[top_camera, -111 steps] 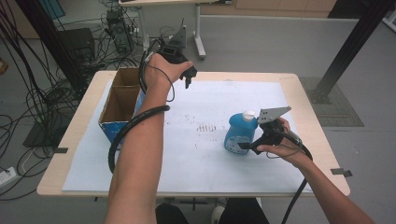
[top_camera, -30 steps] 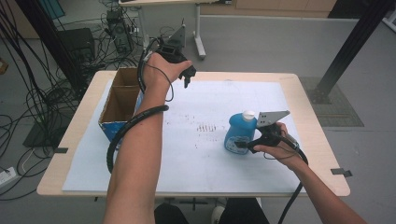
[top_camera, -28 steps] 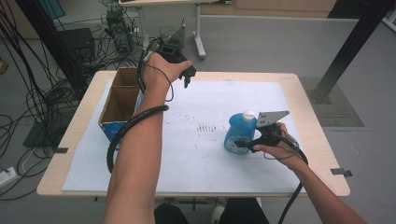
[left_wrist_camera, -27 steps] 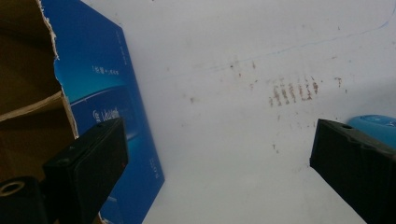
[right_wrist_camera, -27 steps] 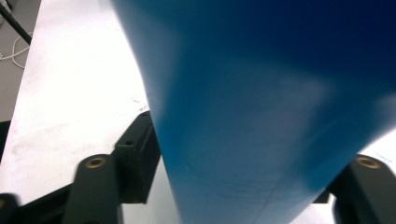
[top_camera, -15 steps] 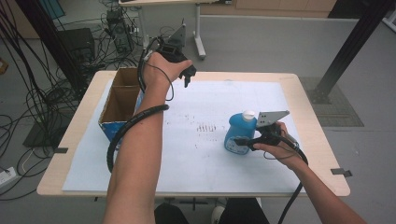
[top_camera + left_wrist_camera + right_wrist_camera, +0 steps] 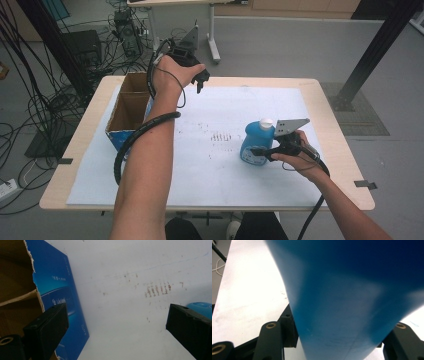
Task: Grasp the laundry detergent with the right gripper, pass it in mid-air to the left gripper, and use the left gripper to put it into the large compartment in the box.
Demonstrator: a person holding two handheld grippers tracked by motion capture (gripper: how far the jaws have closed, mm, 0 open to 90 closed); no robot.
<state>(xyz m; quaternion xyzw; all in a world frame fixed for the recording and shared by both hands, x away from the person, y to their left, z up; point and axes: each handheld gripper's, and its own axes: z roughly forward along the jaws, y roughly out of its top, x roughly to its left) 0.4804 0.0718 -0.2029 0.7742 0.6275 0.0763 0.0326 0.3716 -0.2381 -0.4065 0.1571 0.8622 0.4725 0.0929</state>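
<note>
A blue plastic bottle takes up the centre and right of the frame, very close and blurred, narrowing toward the bottom edge. The right gripper has just been closing, and its black jaws at lower left and lower right clamp the bottle's sides. White table sheet fills the left.

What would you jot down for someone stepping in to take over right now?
Right gripper: its jaws have just been closing and now clamp the blue bottle, which stands upright on the white sheet.
Left gripper: open, holding nothing, raised near the far edge of the table beside the cardboard box.
Done: bottle gripped.
Left: bottle not yet lifted; probably it goes to the box, whose visible compartments look bare.
</note>
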